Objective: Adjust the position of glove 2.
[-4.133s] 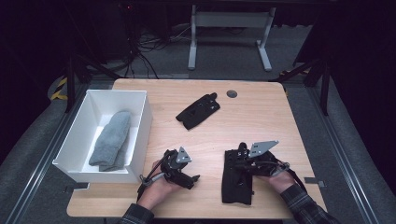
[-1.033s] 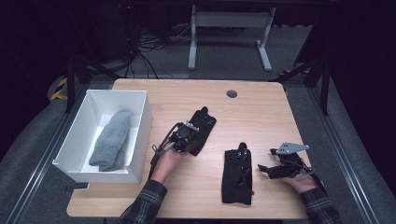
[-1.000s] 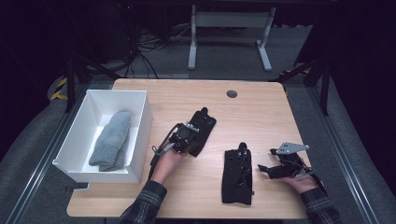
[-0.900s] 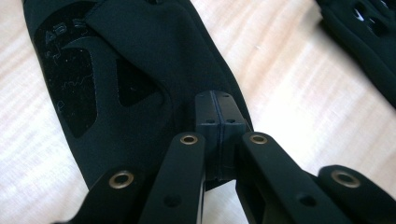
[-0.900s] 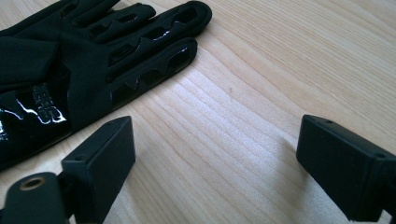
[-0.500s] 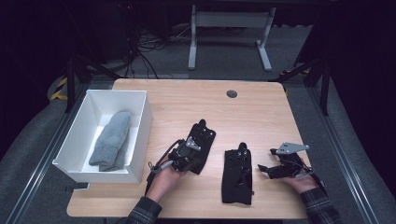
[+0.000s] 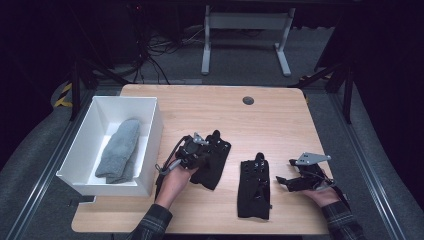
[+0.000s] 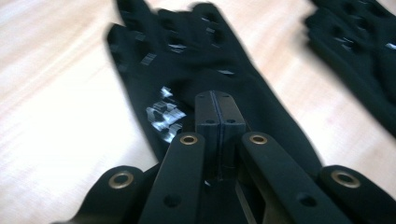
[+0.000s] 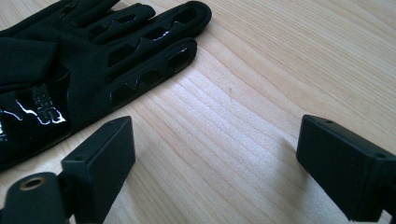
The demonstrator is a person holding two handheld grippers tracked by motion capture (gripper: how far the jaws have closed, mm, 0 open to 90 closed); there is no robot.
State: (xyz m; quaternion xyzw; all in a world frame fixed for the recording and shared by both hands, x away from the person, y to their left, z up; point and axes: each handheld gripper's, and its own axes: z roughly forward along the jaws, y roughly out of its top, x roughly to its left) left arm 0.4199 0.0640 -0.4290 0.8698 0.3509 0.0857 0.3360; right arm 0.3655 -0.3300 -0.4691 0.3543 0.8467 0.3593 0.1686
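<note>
Since a second ago the left claw [image 7: 199, 150] has dragged one black glove [image 7: 214, 162] from mid-desk back toward the near edge, so it now lies just beside the second black glove [image 7: 254, 185]; the right claw [image 7: 289, 181] has kept its place.

At the desk's [image 7: 270, 120] left edge stands a white bin [image 7: 150, 140], overhanging the near left corner, with a grey sock [image 7: 120, 150] lying lengthwise inside it.

Just right of the bin, the left claw is clenched on the cuff end of the first glove; in the left gripper view its jaws are pressed together over the black fabric [image 8: 224, 79], whose fingers point away toward the far edge. The glove rests tilted on the wood, near the middle of the near half.

The second glove lies flat close to the near edge, fingers toward the far side, apart from both claws.

Near the right edge, the right claw sits low over the desk, jaws spread wide and gripping nothing; bare wood shows between them in the right gripper view [image 9: 212, 154], the second glove's fingertips [image 9: 140, 32] off to one side.
</note>
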